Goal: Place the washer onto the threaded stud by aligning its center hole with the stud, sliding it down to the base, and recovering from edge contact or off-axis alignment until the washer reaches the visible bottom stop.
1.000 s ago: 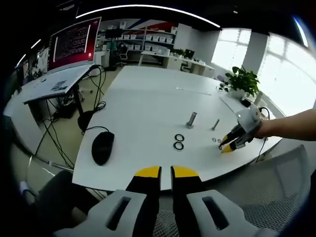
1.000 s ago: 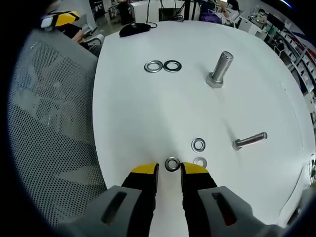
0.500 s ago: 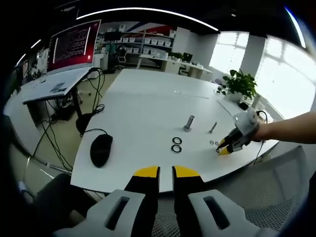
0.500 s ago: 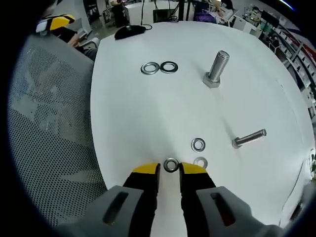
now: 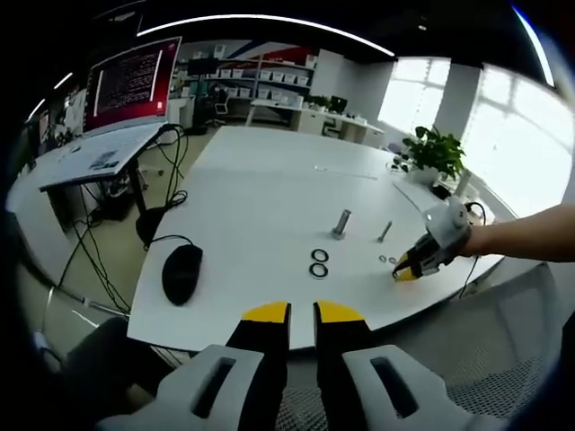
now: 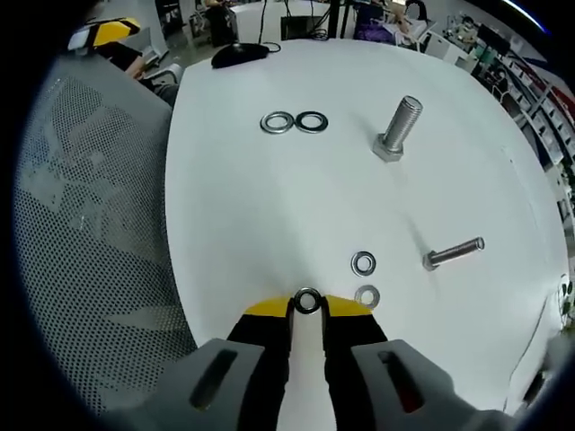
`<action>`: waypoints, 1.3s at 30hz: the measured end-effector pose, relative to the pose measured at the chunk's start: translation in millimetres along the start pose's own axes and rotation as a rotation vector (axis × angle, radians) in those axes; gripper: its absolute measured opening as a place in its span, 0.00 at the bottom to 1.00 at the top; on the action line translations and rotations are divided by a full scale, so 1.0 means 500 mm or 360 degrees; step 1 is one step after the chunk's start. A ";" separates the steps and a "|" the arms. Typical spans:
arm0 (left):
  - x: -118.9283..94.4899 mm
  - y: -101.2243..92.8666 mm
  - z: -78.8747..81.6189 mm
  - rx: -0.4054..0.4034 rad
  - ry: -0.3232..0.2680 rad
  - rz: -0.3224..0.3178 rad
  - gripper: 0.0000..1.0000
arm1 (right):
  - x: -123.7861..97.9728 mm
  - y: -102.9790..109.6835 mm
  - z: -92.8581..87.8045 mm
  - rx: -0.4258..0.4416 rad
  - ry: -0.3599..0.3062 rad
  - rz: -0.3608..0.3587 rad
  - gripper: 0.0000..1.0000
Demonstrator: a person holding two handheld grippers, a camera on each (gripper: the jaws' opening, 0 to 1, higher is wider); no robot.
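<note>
Washer [image 6: 307, 301] pinched edge-on between right gripper [image 6: 307, 307] tips near table [image 6: 269, 206] edge | mesh chair [image 6: 90, 224] alongside; mouse [image 6: 235, 54] far; upright bolt [image 6: 399, 128] unobstructed, second bolt [image 6: 454, 253] lying flat | washers: five; bolts: two | left gripper [image 5: 302, 313] jaws nearly together, empty

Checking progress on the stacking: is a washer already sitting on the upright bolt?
No, the upright bolt stands bare on the table, and the small washer sits between the right gripper jaws.
</note>
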State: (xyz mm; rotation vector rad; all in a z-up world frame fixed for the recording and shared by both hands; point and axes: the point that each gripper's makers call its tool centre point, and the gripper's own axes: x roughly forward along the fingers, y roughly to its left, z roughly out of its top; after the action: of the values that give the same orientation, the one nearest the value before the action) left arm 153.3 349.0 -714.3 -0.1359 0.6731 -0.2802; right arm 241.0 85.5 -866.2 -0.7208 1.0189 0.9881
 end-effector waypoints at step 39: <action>0.003 -0.006 -0.004 0.0014 0.0027 -0.0038 0.08 | -0.119 -0.102 0.053 0.0003 -0.0034 -0.0096 0.13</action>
State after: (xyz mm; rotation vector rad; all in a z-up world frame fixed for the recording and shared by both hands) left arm 152.4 345.6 -716.0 -0.1336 0.6872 -0.3075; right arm 286.1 68.6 -798.7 -0.7340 0.9742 0.9407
